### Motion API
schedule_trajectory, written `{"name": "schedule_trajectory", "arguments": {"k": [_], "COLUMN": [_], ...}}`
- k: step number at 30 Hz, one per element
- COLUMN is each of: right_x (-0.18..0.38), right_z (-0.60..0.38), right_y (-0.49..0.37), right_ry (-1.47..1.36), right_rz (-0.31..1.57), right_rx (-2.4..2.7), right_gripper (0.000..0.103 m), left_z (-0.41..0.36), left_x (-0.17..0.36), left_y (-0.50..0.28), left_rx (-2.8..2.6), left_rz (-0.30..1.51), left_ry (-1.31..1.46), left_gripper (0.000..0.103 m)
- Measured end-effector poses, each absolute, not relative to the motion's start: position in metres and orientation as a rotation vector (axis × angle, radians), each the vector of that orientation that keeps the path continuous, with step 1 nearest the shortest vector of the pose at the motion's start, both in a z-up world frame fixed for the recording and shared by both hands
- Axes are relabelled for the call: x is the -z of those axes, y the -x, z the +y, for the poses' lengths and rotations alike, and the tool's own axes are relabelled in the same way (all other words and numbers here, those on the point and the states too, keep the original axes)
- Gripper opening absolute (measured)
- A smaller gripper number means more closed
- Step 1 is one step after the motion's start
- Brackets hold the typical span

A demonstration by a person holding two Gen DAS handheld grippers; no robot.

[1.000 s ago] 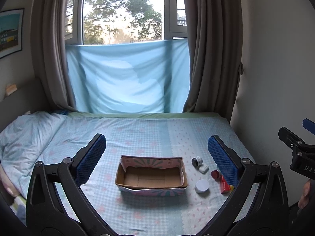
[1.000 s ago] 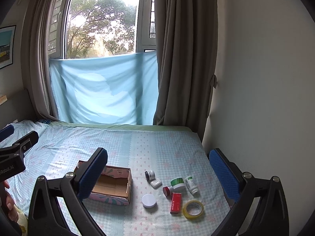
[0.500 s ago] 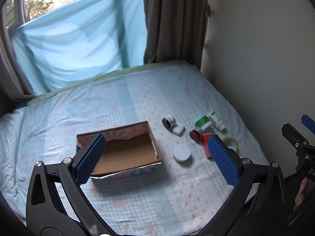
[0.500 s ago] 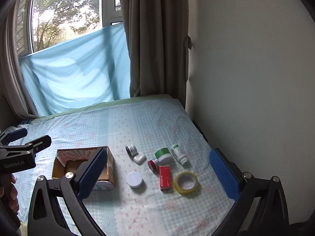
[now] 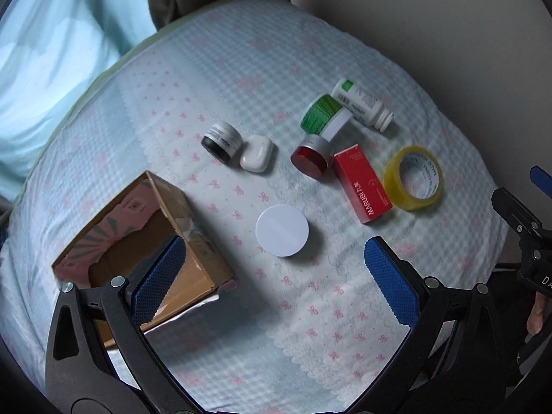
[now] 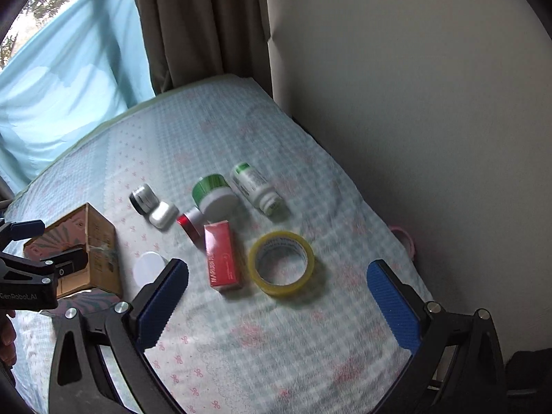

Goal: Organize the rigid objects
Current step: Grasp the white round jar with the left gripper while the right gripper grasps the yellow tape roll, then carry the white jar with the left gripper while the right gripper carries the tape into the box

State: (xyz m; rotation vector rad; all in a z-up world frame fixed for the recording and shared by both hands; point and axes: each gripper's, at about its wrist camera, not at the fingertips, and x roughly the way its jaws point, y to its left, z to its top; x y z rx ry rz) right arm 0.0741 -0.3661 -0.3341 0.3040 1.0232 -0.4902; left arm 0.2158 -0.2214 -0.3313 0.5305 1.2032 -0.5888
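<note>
An open cardboard box (image 5: 138, 241) (image 6: 86, 248) lies on the bed. Right of it lie a white round lid (image 5: 282, 230) (image 6: 149, 269), a black-and-silver jar (image 5: 222, 139) (image 6: 142, 198), a white earbud case (image 5: 257, 153) (image 6: 163, 214), a red-capped jar (image 5: 310, 155) (image 6: 189, 224), a green-lidded jar (image 5: 324, 117) (image 6: 214, 195), a white pill bottle (image 5: 362, 103) (image 6: 255, 186), a red carton (image 5: 362, 186) (image 6: 222, 255) and a yellow tape roll (image 5: 413, 177) (image 6: 281, 262). My left gripper (image 5: 272, 276) is open above the lid. My right gripper (image 6: 277, 303) is open, just short of the tape roll and carton.
The bed has a checked blue sheet (image 5: 241, 69). A plain wall (image 6: 414, 103) runs along the bed's right edge. Brown curtains (image 6: 200, 24) and a blue cloth (image 6: 62, 79) hang at the head. A pink object (image 6: 403, 236) sits in the gap by the wall.
Both grippers have tilted down and moved in over the bed toward the objects, which now look much larger. Both stay open and empty; the objects have not moved.
</note>
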Motion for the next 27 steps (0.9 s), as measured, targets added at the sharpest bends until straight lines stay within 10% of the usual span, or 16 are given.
{"name": "schedule_trajectory", "arguments": {"k": [19, 27], "right_x": [0.503, 0.514], "right_z": [-0.400, -0.396], "right_y": [-0.126, -0.146], "right_ry": [-0.362, -0.298], "right_rz": [1.337, 1.355], "right_rx": [0.391, 0.357], "right_gripper": [0.103, 0.103], "left_z": [-0.262, -0.267], "left_x": [0.510, 0.539], "left_y": [-0.251, -0.254], "left_rx": [0.557, 0.542], "left_rz": [1.553, 1.621], "left_ry": [-0.836, -0.829], "left_gripper": [0.103, 0.080]}}
